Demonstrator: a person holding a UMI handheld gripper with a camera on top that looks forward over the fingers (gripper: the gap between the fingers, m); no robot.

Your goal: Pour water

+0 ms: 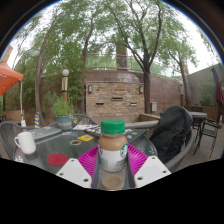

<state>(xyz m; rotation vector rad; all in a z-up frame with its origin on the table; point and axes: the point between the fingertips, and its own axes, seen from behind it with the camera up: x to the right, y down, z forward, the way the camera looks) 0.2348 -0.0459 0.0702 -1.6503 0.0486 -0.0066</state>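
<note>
1. The gripper [113,165] has its two fingers clenched on a bottle [113,148]; one magenta pad [90,160] presses its side at about 9 o'clock, the other at about 3 o'clock.
2. The bottle stands upright between the fingers. It has a green cap [113,127], a pale label band, and a brownish lower body.
3. Under and around the fingers is a glass-topped counter [40,163] with a metal rim.
4. At about 9 o'clock from the bottle, a red round object [58,159] lies flat on the counter, near the left finger.
5. Farther out at about 10 o'clock, a white mug [26,143] stands upright, its handle toward the outer side.
6. At about 11 o'clock, beyond the bottle, a flat yellow thing [84,140] rests on the counter; what it is cannot be told.
7. At about 2 o'clock, a dark chair [172,133] stands at the counter's far edge.
8. Beyond, at 12 o'clock, a stone outdoor fireplace [113,98] rises before a wall, with a potted plant [63,110] at about 11 o'clock and trees overhead.
</note>
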